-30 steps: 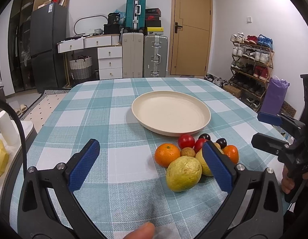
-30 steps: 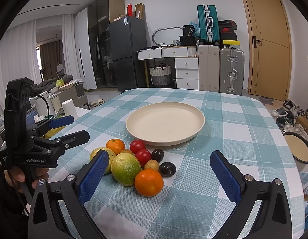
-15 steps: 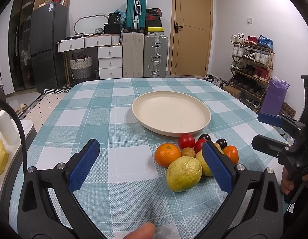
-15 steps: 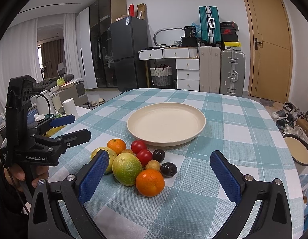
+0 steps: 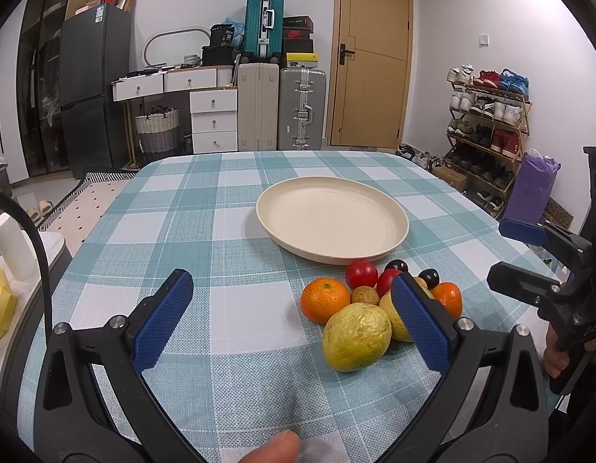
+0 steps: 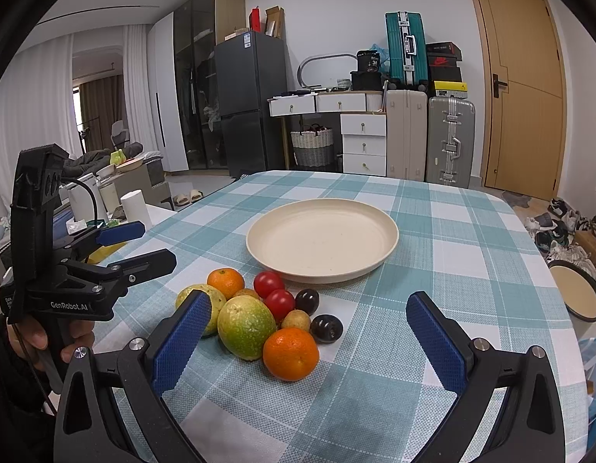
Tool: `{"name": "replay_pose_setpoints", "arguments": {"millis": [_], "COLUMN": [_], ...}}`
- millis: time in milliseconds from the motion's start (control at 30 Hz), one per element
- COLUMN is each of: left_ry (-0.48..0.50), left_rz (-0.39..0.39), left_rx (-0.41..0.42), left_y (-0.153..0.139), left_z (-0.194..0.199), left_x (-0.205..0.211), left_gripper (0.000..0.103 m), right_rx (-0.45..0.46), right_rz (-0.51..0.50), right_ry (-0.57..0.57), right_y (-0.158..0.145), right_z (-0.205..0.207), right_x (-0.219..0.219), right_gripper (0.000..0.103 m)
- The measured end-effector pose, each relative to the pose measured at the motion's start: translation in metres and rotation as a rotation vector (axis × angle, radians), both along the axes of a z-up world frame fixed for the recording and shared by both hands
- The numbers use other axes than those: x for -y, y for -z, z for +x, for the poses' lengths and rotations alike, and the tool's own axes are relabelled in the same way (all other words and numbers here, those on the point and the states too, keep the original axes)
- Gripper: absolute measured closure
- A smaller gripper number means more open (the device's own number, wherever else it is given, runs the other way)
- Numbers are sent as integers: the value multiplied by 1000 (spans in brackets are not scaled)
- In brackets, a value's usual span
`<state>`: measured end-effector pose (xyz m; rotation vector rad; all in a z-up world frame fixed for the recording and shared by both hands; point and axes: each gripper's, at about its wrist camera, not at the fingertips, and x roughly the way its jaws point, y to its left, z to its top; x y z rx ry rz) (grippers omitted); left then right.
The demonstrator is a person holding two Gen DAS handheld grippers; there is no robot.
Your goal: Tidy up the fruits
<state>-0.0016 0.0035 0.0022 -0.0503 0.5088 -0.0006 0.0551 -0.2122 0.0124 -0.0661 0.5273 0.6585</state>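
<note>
Checked tablecloth (image 5: 228, 231) carries a cream plate (image 6: 321, 240); near it, apart from the rim, fruits (image 6: 259, 310) cluster. Left gripper (image 5: 294, 320) and right gripper (image 6: 307, 337) hover spread wide, apparently touching nothing; suitcases line the far wall.

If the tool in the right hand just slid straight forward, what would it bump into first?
Probably the orange, which lies nearest between the open right tool; behind it sit the other fruits, then the plate. Depth is uncertain.
</note>
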Motion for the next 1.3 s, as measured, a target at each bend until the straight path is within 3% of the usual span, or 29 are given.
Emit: {"name": "replay_pose_setpoints", "arguments": {"millis": [1300], "left_ry": [-1], "left_rz": [-4], "left_rx": [-5], "left_y": [2], "left_z": [3], "left_x": [4], "left_gripper": [1], "right_rx": [-11], "right_rz": [-28], "right_ry": [23], "right_y": [1], "right_z": [2], "right_x": [0], "right_gripper": [0]}}
